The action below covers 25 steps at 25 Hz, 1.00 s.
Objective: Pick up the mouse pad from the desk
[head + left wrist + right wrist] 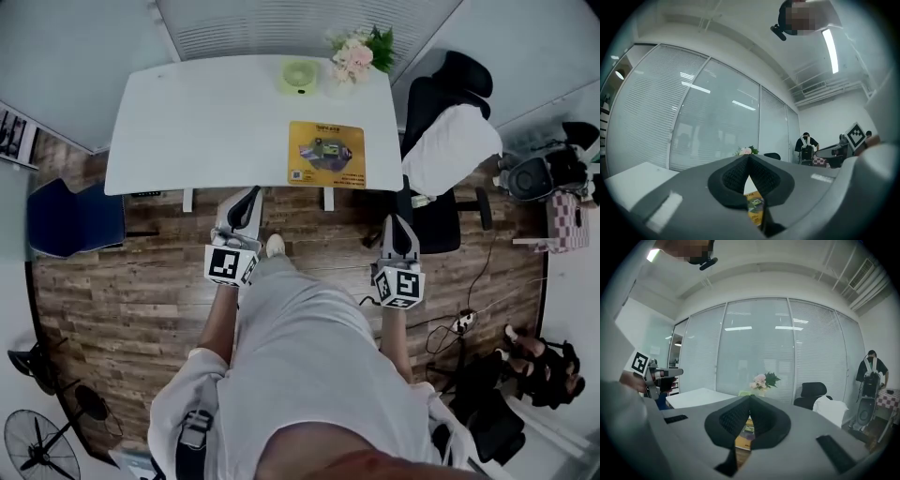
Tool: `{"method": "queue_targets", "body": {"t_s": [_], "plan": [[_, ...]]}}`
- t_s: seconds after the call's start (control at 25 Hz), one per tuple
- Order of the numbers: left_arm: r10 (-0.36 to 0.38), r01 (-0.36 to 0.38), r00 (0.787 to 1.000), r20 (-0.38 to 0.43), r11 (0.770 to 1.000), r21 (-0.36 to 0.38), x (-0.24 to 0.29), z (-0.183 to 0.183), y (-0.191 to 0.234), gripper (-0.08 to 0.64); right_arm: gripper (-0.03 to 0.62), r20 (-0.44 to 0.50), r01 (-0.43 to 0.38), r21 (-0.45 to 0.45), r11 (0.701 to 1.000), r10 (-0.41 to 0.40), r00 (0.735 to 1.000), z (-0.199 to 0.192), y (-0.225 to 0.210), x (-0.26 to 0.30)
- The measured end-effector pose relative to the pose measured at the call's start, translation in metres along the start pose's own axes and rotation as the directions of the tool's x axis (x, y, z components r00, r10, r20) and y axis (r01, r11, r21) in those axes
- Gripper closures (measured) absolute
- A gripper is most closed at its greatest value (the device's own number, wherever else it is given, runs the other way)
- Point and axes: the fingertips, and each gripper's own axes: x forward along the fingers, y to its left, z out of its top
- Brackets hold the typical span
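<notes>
Hand-held grippers (251,195) (396,220) level, apparently shut

This is an office. A white bench (187,122) stands against a wall of glass partitions (717,122) hung with slatted blinds. A black swivel office chair (466,70) sits at the bench's right end and a blue chair (75,220) near its left. A strip light (830,44) runs along the white ceiling. On the wood-plank floor (122,291) are a power strip (462,323) with trailing cables and a pedestal fan (37,445).
</notes>
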Motion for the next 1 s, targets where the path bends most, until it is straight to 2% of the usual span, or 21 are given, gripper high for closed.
{"method": "queue_targets", "body": {"t_s": [0.2, 0.4, 0.56, 0.76, 1.0], "plan": [[-0.05, 0.05, 0.999, 0.005, 0.999, 0.002, 0.05, 0.011, 0.031, 0.566, 0.589, -0.008, 0.015, 0.003, 1.0, -0.015, 1.0, 0.011, -0.003, 0.055], [-0.067, 0.067, 0.998, 0.012, 0.998, 0.0, 0.075, 0.008, 0.045, 0.566, 0.589, -0.026, 0.013, 0.019, 1.0, -0.012, 1.0, 0.005, -0.004, 0.085], [-0.055, 0.055, 0.998, 0.0, 0.998, -0.015, 0.082, 0.005, 0.051, 0.566, 0.589, -0.055, 0.002, 0.037, 0.999, 0.0, 0.998, -0.003, -0.007, 0.101], [-0.034, 0.034, 0.999, -0.028, 0.999, -0.018, 0.088, -0.005, 0.053, 0.566, 0.589, -0.064, 0.024, 0.041, 0.999, -0.021, 0.998, -0.008, -0.019, 0.118], [0.049, -0.049, 0.998, -0.04, 0.999, -0.015, 0.093, -0.007, 0.049, 0.566, 0.572, -0.096, -0.008, 0.022, 1.0, 0.01, 0.995, -0.033, -0.03, 0.145]]}}
